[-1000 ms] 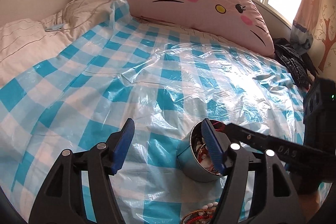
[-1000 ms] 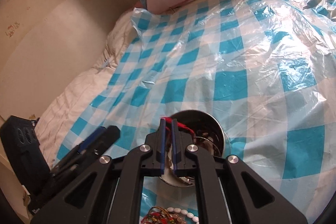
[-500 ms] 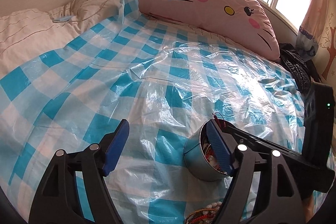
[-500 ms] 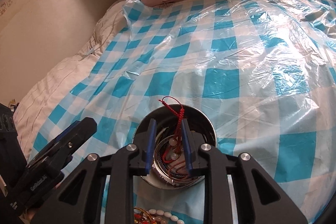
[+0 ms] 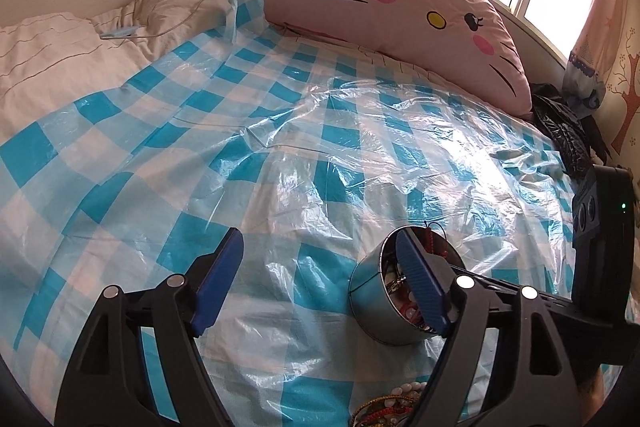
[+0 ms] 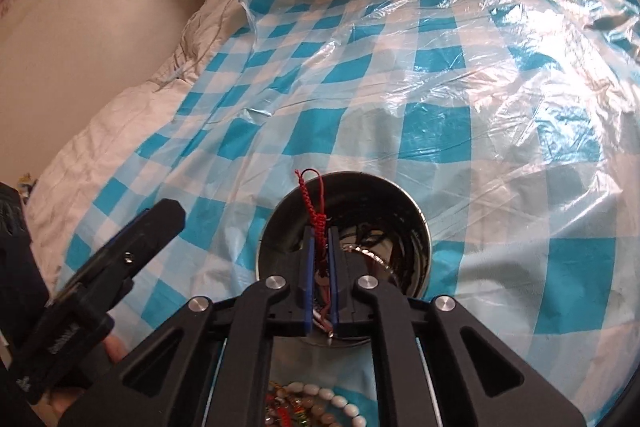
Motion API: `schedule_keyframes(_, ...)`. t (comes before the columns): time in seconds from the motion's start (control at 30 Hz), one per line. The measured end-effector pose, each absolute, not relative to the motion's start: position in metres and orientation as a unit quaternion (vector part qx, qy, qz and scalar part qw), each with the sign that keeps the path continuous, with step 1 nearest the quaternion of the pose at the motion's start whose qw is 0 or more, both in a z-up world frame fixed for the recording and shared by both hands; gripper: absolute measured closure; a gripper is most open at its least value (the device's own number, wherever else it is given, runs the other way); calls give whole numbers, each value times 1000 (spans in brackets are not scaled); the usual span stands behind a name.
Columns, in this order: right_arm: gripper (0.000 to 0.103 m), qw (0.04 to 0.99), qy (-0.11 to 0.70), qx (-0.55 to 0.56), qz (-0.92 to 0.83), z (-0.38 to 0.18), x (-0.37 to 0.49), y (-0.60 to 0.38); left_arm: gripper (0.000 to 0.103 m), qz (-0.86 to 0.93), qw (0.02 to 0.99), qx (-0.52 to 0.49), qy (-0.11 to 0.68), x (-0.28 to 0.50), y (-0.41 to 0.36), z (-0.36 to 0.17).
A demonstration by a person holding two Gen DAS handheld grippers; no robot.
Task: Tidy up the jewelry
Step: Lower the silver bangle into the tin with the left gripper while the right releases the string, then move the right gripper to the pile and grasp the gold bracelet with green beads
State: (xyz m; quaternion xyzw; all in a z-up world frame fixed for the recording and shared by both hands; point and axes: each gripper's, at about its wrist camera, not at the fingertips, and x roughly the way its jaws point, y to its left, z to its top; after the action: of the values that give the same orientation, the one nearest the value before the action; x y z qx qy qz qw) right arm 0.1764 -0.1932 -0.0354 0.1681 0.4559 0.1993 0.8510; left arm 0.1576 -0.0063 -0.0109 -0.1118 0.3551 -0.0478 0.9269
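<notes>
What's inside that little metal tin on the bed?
The metal tin holds tangled jewelry: dark cords, a silver ring, and a red braided cord pinched by the right tool. The tool covers whatever lies beneath.

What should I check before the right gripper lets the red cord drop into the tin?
1. Right gripper shut on the red cord: ok.
2. Gripper over the tin mouth: ok.
3. Cord's loop inside the rim: not ok, it pokes past the far edge.
4. Tin upright on the checked sheet: ok.
5. Left gripper open and holding nothing: ok.
6. Room left in the tin: cannot tell; it already holds pieces.
</notes>
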Motion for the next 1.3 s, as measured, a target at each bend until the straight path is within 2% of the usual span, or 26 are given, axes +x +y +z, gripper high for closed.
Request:
schedule_keyframes(0.17,92,839,488,162,178,-51,183,-195,26,-50,928,-104,355,158,-7,-12)
schedule_keyframes(0.23,82,840,483,163,184,-50,182,-196,26,-50,927,-101,357,158,-8,-13)
schedule_keyframes(0.27,68,847,475,160,179,-46,180,-197,26,-51,927,-100,357,157,-9,-13)
schedule_keyframes(0.3,65,854,464,157,177,-42,178,-198,26,-51,927,-100,357,157,-9,-13)
schedule_keyframes(0.47,62,878,420,158,166,-22,164,-207,26,-53,927,-96,359,155,-10,-14)
schedule_keyframes(0.63,51,894,401,149,133,-18,131,-219,25,-64,925,-68,369,136,-17,-18)
schedule_keyframes(1.1,51,885,416,179,109,-38,66,-245,25,-102,908,24,405,74,-34,-35)
schedule_keyframes(1.3,51,887,413,169,117,-37,59,-239,25,-116,888,111,430,60,-57,-46)
